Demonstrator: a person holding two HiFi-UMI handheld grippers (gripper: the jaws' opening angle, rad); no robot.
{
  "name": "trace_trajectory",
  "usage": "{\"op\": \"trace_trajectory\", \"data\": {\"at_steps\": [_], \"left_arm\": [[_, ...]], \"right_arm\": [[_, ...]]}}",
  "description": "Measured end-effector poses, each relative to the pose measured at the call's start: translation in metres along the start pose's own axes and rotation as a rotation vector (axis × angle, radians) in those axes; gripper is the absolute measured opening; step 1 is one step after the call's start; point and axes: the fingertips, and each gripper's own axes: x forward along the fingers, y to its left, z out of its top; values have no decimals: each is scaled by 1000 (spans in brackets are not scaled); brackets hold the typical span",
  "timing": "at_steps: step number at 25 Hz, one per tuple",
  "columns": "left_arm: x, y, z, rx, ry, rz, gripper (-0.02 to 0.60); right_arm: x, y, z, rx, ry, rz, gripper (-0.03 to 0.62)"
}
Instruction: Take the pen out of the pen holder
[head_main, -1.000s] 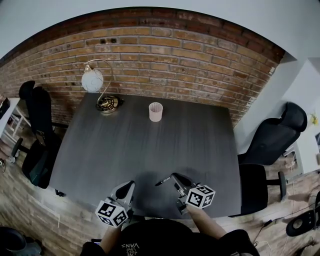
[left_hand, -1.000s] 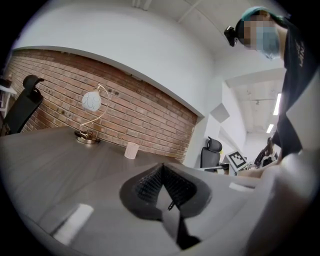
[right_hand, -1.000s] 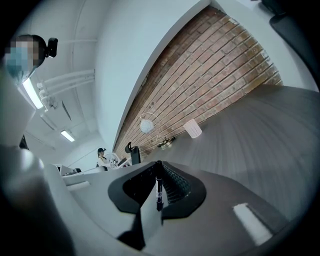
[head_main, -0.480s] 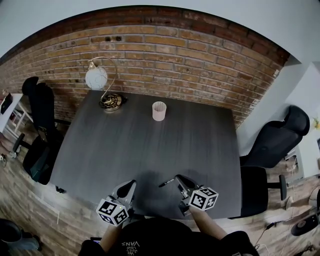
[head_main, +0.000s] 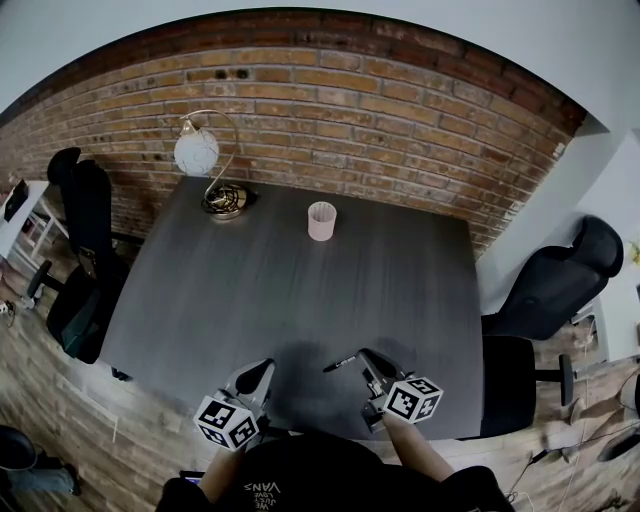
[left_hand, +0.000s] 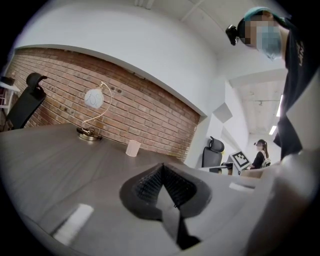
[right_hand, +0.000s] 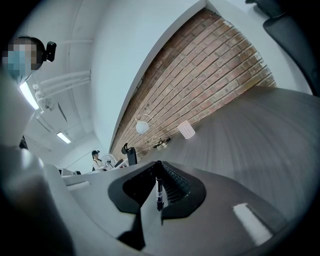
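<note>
A black pen (head_main: 339, 363) sticks out to the left of my right gripper (head_main: 364, 356), which is shut on it above the near edge of the dark grey table (head_main: 400, 280). In the right gripper view the pen (right_hand: 159, 192) stands upright, pinched between the ribbed pads. The pale pink pen holder (head_main: 321, 221) stands far off at the back of the table and looks empty; it also shows small as the pen holder (right_hand: 186, 129) and the pen holder (left_hand: 133, 148). My left gripper (head_main: 262, 368) hovers at the near edge, shut with nothing in it (left_hand: 161, 167).
A lamp with a white globe (head_main: 196, 154) and a brass base (head_main: 226, 200) stands at the table's back left corner. Black office chairs stand at the left (head_main: 78, 260) and at the right (head_main: 555, 290). A brick wall (head_main: 380, 120) runs behind the table.
The head view has shifted a little. Both grippers keep their places, and the pen stays pinched in the right gripper.
</note>
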Motion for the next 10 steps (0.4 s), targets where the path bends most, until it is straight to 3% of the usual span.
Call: {"op": "trace_trajectory", "data": {"at_steps": [10], "left_arm": [[1,9,-1,-10,7,21,37]], "right_arm": [[10,-6,6,1,-5,-5,38]]}}
